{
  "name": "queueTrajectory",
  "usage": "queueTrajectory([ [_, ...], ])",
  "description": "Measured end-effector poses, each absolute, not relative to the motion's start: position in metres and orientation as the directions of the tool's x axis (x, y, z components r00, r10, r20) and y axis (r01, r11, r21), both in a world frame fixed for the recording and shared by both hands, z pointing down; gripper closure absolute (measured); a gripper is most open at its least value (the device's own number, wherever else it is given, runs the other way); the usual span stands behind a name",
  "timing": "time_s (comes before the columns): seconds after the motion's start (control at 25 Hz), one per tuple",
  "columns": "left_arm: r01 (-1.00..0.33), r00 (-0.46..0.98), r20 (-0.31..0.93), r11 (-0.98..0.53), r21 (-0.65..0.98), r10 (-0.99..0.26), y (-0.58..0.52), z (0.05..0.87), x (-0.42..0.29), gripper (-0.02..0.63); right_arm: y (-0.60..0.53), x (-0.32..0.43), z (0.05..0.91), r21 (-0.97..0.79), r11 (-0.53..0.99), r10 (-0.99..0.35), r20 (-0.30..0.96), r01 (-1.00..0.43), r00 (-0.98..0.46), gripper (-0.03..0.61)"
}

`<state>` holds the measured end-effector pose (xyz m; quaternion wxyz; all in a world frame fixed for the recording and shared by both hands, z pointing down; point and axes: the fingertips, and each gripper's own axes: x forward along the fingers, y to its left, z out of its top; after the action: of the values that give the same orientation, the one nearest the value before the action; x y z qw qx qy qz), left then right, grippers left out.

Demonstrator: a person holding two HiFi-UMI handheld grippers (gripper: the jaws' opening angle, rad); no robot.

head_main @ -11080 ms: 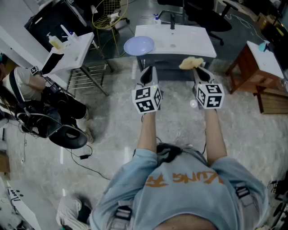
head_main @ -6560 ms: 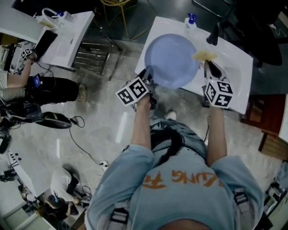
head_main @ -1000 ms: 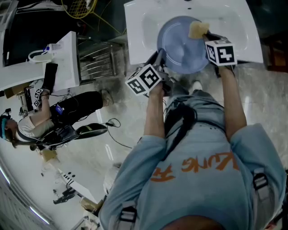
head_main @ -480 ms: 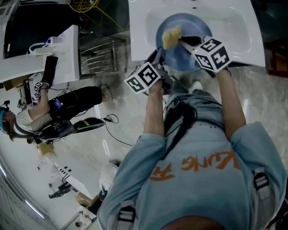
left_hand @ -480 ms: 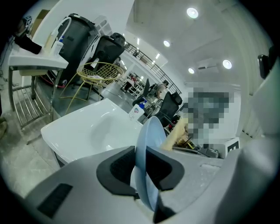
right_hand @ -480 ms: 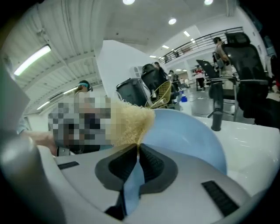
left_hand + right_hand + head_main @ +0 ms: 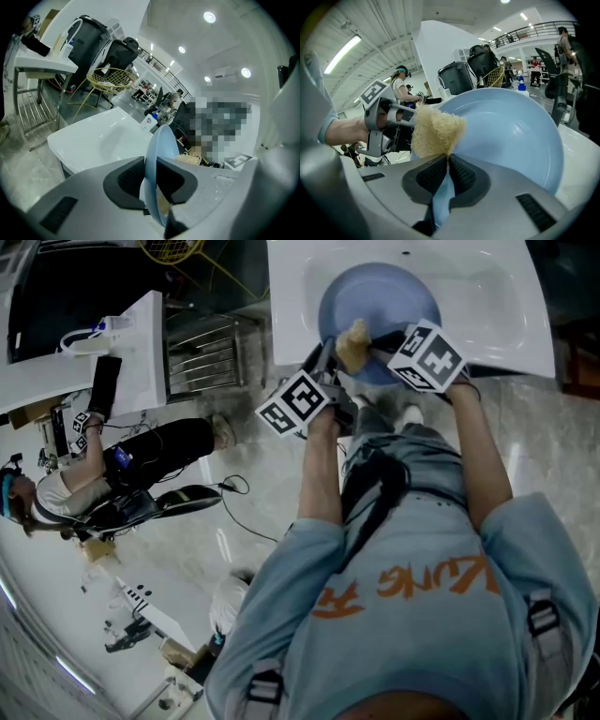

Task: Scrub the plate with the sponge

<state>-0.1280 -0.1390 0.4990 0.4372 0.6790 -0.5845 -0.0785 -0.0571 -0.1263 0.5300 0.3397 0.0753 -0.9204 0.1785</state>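
Over the white sink (image 7: pixel 487 306) a light blue plate (image 7: pixel 384 301) is held tilted. My left gripper (image 7: pixel 323 360) is shut on its near left rim; in the left gripper view the plate's edge (image 7: pixel 161 145) stands upright between the pads. My right gripper (image 7: pixel 372 341) is shut on a yellow fibrous sponge (image 7: pixel 353 338), which presses on the plate's lower left part, close to the left gripper. In the right gripper view the sponge (image 7: pixel 434 132) sticks out of the jaws against the plate's face (image 7: pixel 511 136), with the left gripper (image 7: pixel 382 126) just behind it.
A soap bottle (image 7: pixel 149 123) stands at the sink's far edge. To the left stand a metal rack (image 7: pixel 202 357), a white table (image 7: pixel 84 367) and a seated person (image 7: pixel 103 474). Cables trail over the pale floor (image 7: pixel 234 521).
The right gripper has swept the sponge from the plate's upper right across its face down to the lower left. The left gripper keeps its hold on the plate's rim.
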Motion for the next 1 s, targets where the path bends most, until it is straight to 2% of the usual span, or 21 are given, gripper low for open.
queueTrajectory([
  [0.32, -0.724, 0.312, 0.412, 0.067, 0.687, -0.856, -0.145, 0.505, -0.128, 0.563, -0.163, -0.018, 0.544, -0.255, 0.859, -0.154, 0.697, -0.443, -0.700, 0.560],
  [0.72, -0.716, 0.337, 0.410, 0.052, 0.696, -0.847, -0.158, 0.510, -0.120, 0.563, -0.193, 0.064, 0.563, -0.194, 0.705, -0.324, 0.768, -0.682, -0.553, 0.560],
  [0.84, -0.717, 0.345, 0.411, 0.046, 0.696, -0.844, -0.163, 0.510, -0.114, 0.563, -0.198, 0.078, 0.560, -0.181, 0.677, -0.358, 0.766, -0.714, -0.534, 0.560],
  [1.0, -0.715, 0.349, 0.415, 0.048, 0.698, -0.840, -0.166, 0.511, -0.108, 0.563, -0.199, 0.066, 0.537, -0.246, 0.697, -0.363, 0.689, -0.674, -0.627, 0.560],
])
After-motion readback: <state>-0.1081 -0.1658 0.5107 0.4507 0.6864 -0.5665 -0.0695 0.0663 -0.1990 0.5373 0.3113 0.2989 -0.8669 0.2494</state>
